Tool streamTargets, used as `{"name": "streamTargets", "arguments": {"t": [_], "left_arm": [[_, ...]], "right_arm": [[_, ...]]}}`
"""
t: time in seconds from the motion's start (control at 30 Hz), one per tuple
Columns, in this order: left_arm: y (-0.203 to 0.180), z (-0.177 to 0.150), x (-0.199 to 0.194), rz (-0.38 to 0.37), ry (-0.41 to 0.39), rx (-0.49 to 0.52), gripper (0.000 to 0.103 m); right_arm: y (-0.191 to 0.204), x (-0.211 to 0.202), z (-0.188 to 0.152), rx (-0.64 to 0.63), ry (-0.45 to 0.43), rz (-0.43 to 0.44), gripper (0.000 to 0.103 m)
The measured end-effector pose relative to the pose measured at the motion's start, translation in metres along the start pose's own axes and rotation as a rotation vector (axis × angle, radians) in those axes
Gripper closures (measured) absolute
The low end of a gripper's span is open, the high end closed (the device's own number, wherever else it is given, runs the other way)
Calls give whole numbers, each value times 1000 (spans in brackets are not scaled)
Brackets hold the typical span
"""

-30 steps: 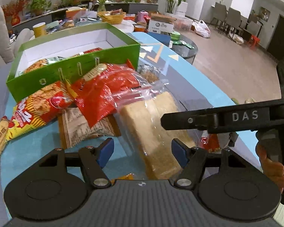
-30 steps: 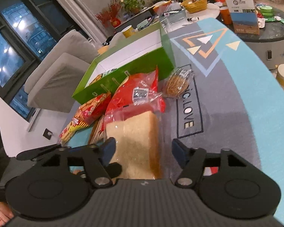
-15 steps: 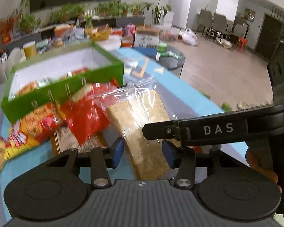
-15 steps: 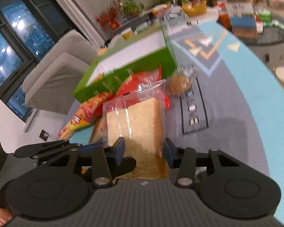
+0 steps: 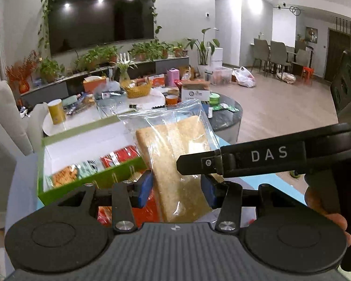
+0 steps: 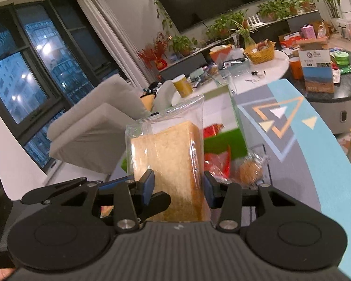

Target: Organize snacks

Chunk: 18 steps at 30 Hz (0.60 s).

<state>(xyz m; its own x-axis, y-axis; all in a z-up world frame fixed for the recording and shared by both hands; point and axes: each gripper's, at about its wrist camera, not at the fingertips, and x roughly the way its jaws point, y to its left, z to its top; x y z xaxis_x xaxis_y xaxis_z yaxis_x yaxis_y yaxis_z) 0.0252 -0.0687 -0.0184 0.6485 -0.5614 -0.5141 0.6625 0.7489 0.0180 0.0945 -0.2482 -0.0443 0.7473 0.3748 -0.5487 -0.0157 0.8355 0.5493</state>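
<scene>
Now, in the left wrist view, the left gripper (image 5: 178, 187) pinches the lower end of the bread bag (image 5: 173, 164) between its blue pads (image 5: 144, 188). A second ago those jaws stood spread around the bag while it lay on the table among the other snacks; they have since pressed together on it and the bag has come up off the table, so that it hangs in front of the green box (image 5: 91, 178). The right gripper (image 5: 224, 161) crosses this view from the right and bears on the same bag, with a hand (image 5: 327, 213) behind it. One box is open here, with about four packets in a row along its near side; one red packet (image 5: 145, 210) shows under the bag.

Over in the right wrist view, the right gripper (image 6: 179, 187) is also clamped on the bread bag (image 6: 166, 161), its pads tight against both sides; it too was spread a second ago. The bag stands nearly upright between the pads, clear of the table (image 6: 316, 164). Both tools hold one bag, so I judge the pick done and the carry to the box next. Left on the table: one red packet (image 6: 216, 161) and one small clear pack of cookies (image 6: 250, 169), both just beside the green box (image 6: 224, 144).
</scene>
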Motion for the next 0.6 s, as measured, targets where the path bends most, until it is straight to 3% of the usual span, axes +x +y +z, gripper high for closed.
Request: {"name": "streamTargets", "arguments": {"t": [0.37,0.6], "left_arm": [[19,28,10,60,-34,15,60],[34,54,41,94,-36,8,60]], "right_arm": [[5,23,33,-14,-21,33,57],[-5,51,64,-11,-14,66,57]]}}
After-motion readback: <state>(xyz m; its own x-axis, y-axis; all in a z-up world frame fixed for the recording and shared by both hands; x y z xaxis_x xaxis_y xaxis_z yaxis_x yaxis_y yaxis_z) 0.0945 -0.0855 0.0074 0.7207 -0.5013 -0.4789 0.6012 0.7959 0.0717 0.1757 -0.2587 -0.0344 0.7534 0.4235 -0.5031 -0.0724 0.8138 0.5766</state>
